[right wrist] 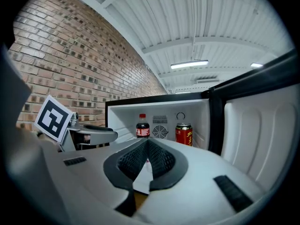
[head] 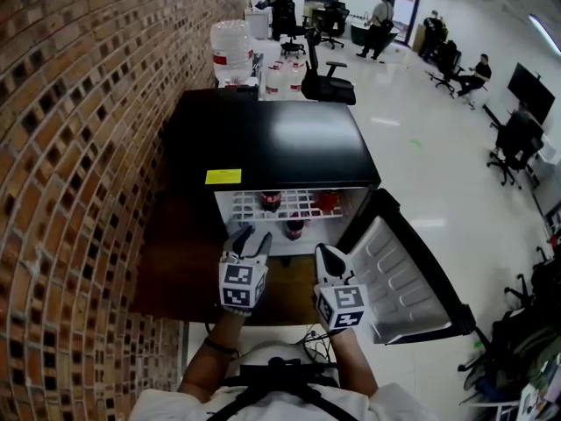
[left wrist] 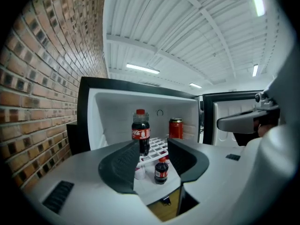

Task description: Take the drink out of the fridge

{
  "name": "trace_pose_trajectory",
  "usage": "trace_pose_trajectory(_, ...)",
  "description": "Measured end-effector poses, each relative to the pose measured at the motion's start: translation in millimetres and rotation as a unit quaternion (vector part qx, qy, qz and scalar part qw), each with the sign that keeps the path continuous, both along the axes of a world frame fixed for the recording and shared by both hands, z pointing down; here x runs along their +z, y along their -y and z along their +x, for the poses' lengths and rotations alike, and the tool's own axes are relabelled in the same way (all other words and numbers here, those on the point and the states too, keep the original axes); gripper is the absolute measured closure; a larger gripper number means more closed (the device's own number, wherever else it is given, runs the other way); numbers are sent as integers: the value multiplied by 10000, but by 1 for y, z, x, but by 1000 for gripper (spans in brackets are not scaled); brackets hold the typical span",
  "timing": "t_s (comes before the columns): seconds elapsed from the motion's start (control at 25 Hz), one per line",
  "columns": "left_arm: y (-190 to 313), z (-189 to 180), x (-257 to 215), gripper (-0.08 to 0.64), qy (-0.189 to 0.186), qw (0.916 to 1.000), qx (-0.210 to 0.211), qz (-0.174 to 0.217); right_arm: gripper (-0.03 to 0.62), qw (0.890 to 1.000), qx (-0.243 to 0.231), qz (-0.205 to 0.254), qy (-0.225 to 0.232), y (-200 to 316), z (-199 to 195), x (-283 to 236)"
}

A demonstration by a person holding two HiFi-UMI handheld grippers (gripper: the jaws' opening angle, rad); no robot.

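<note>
A black mini fridge point(head: 272, 139) stands open, its door point(head: 399, 279) swung out to the right. On its white wire shelf point(head: 294, 209) stand a cola bottle point(head: 270, 202) point(left wrist: 140, 134) point(right wrist: 142, 127) and a red can point(head: 326, 200) point(left wrist: 176, 128) point(right wrist: 183, 133). A smaller cola bottle point(head: 294, 229) point(left wrist: 161, 170) stands on the fridge floor below. My left gripper point(head: 250, 239) point(left wrist: 152, 146) hangs in front of the opening, open, with nothing between its jaws. My right gripper point(head: 326, 254) point(right wrist: 147, 140) is beside it, shut and empty.
A brick wall point(head: 79, 191) runs along the left. Large water jugs point(head: 231, 53) stand behind the fridge. Office chairs point(head: 326, 82) and several people are far off on the white floor. The open door blocks the right side.
</note>
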State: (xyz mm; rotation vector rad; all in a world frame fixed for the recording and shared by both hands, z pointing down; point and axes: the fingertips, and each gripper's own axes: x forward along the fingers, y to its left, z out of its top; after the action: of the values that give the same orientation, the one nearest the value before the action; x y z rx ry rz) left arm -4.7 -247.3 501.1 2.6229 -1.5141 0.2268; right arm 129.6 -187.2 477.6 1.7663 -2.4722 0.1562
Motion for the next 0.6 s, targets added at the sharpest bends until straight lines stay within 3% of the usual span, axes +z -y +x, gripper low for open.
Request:
trace_pose_trajectory(0.36, 41, 15, 1, 176, 11, 10000, -98, 14, 586, 9999, 101, 24, 30, 9, 18, -3)
trace_pose_trajectory(0.6, 70, 23, 11, 116, -33, 9997, -117, -204, 586, 9999, 132, 51, 30, 16, 25, -3)
